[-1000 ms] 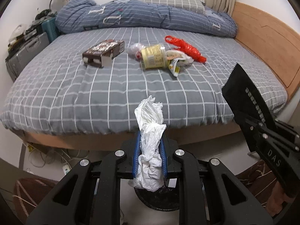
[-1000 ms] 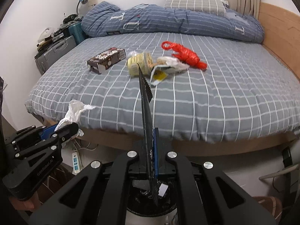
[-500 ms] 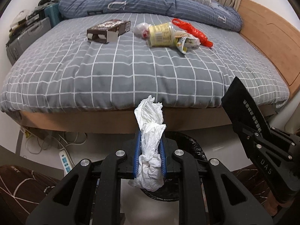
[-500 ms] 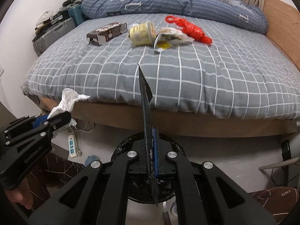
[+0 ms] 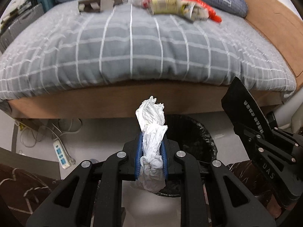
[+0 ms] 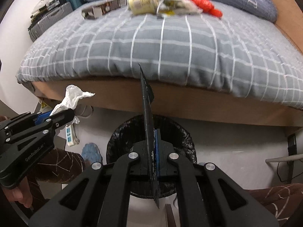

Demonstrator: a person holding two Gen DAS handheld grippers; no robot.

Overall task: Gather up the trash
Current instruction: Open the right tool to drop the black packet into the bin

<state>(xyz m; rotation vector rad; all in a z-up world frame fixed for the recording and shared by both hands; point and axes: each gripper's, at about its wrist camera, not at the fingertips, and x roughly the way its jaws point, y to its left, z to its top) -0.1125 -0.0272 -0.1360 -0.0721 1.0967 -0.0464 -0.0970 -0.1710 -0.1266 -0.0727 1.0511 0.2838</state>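
Note:
My left gripper (image 5: 151, 145) is shut on a crumpled white tissue (image 5: 152, 121) that sticks up between its blue pads. My right gripper (image 6: 153, 138) is shut on a flat black wrapper (image 6: 146, 102) with a serrated top edge, seen edge-on. A round bin lined with a black bag (image 6: 123, 138) stands on the floor below both grippers, at the foot of the bed. In the left wrist view the bin (image 5: 195, 134) lies just right of the tissue, and the right gripper with its black wrapper (image 5: 244, 109) hangs at the right. The left gripper with the tissue (image 6: 72, 96) shows at the left in the right wrist view.
More trash lies far back on the grey checked bed (image 5: 132, 47): a brown box (image 5: 94, 3), a yellow cup (image 5: 164, 1), a red bag (image 5: 200, 1). A white power strip (image 5: 61, 153) and cables lie on the floor at left. Suitcases (image 6: 51, 19) stand beside the bed.
Both grippers have sunk and tipped downward, each with its load. The bed has slid up in both views and the black-lined bin has come into full view below.

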